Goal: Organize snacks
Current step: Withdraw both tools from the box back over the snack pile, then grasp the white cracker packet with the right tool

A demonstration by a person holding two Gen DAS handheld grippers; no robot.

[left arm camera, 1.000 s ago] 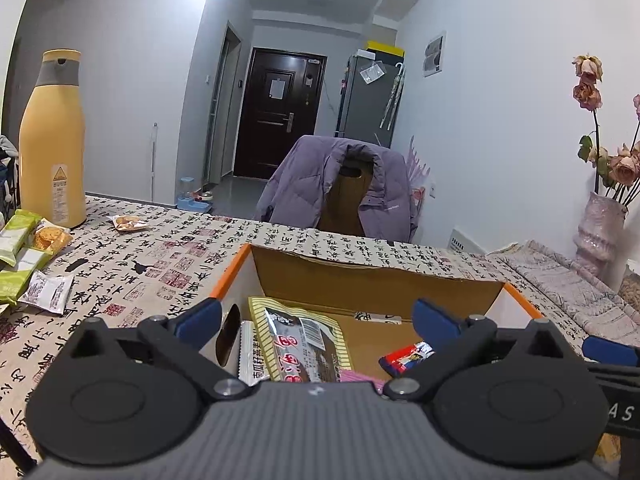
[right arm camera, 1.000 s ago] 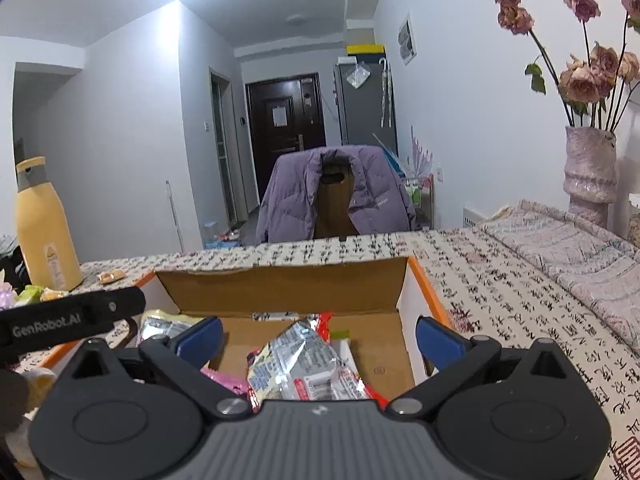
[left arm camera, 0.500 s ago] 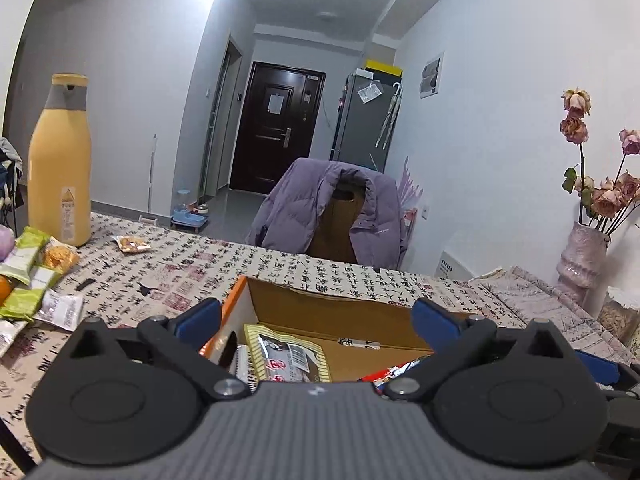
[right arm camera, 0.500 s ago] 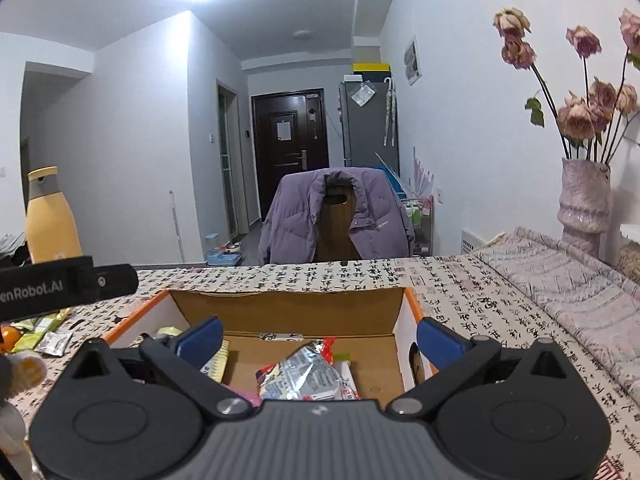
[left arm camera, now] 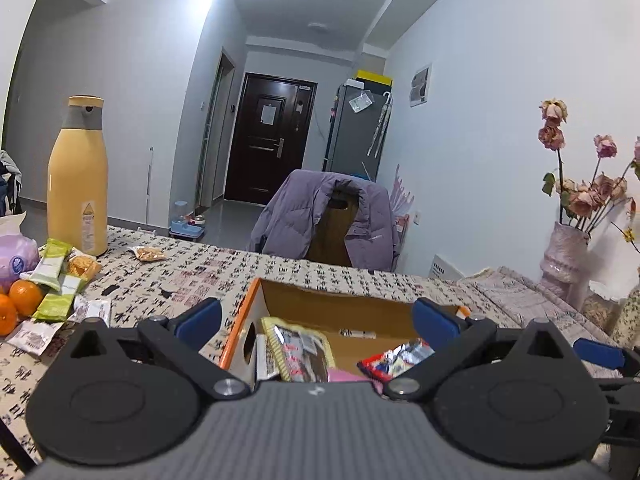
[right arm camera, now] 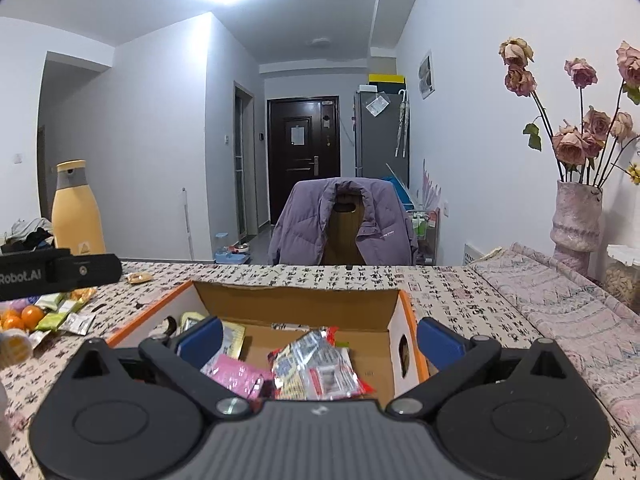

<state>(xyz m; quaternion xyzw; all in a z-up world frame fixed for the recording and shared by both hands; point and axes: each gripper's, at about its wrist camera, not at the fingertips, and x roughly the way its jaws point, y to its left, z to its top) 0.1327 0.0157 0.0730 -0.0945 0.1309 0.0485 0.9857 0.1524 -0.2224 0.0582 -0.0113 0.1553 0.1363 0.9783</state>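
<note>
Both tongs, left [left arm camera: 316, 316] and right [right arm camera: 318, 338], are hovering released over the box [right arm camera: 296, 300]; I'd be swinging left toward the loose packets [left arm camera: 60, 280] on the counter [left arm camera: 192, 276].

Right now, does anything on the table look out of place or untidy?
Yes. Several snack packets lie scattered on the tablecloth beside the oranges, outside the cardboard box, and one small packet lies alone near the yellow bottle.

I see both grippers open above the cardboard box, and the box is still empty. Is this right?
Not quite. Both grippers, left and right, are open at the cardboard box, but it is not empty: the right wrist view shows a silver-red snack packet, a pink packet and a yellow packet inside.
</note>
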